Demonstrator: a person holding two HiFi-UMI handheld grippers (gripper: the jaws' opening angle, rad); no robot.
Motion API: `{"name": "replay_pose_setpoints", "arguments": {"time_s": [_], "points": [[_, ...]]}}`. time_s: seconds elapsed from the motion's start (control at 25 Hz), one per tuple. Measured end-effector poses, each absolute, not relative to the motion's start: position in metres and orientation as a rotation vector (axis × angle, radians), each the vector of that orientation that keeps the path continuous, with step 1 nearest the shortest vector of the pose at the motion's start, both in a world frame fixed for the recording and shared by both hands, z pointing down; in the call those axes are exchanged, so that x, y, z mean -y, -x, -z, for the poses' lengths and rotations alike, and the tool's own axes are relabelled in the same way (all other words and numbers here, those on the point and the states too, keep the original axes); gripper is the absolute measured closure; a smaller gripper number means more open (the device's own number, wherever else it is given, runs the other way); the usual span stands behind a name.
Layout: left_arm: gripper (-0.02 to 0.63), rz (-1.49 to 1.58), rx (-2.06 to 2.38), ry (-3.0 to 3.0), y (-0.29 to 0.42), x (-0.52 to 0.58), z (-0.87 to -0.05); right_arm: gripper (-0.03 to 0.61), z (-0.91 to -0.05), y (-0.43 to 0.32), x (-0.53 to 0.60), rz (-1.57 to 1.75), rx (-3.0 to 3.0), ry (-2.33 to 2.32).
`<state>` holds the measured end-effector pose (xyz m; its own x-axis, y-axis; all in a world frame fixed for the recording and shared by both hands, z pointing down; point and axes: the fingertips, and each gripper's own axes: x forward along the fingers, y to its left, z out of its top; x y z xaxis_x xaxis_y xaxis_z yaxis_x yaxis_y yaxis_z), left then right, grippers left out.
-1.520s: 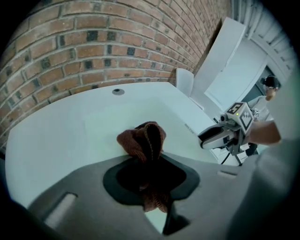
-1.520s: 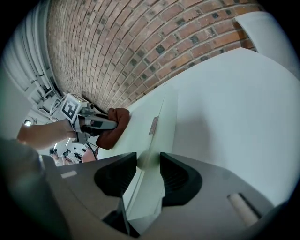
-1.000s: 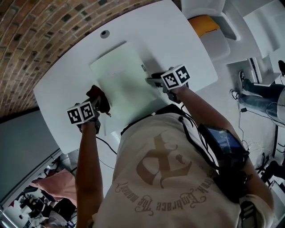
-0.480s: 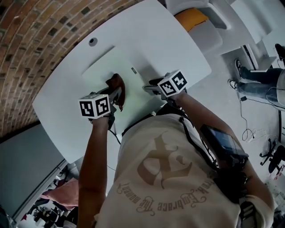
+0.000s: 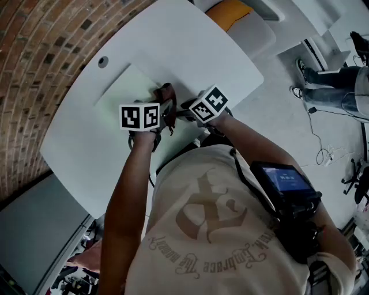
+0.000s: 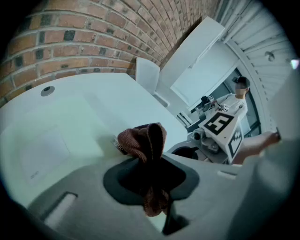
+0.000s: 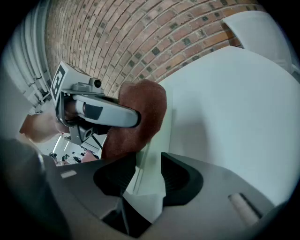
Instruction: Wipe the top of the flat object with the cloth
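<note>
The flat object is a pale green board lying on the white table. My left gripper is shut on a bunched brown cloth and holds it down on the board's near right part. In the left gripper view the cloth fills the jaws of that gripper. My right gripper is right beside the cloth, at the board's right edge. Its jaws have just been closing slightly. In the right gripper view, the right gripper clamps the board's edge, with the cloth just beyond.
A round grommet sits in the table beyond the board, near the brick wall. A seat with an orange cushion stands past the table's far right edge. A person's legs and cables lie on the floor to the right.
My left gripper has carried the cloth across the board from its left side to its right edge, ending beside the right gripper. The right gripper has stayed at that edge.
</note>
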<state>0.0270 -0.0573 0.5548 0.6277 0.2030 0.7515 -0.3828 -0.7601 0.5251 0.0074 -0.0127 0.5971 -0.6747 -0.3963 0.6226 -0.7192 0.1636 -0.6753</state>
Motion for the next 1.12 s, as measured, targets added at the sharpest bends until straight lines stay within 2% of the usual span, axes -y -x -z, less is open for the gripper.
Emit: {"name": "replay_pose_setpoints", "arguments": {"time_s": [0.24,0.68,1.12], "points": [[0.538,-1.138,0.214,-2.143,-0.003,0.064,-0.562,0.407,-0.598,-0.007,0.011,-1.542,2.131,-1.049],[0.538,-0.991,0.494,-2.027,0.122,0.066,-0.563,0.394,-0.599,-0.011,0.007,-1.582,2.131,-1.044],[0.538,-0.853,0.705,-1.941,0.211,0.052,-0.561,0.396,-0.595,-0.013,0.005,-1.564,2.107,-1.001]]}}
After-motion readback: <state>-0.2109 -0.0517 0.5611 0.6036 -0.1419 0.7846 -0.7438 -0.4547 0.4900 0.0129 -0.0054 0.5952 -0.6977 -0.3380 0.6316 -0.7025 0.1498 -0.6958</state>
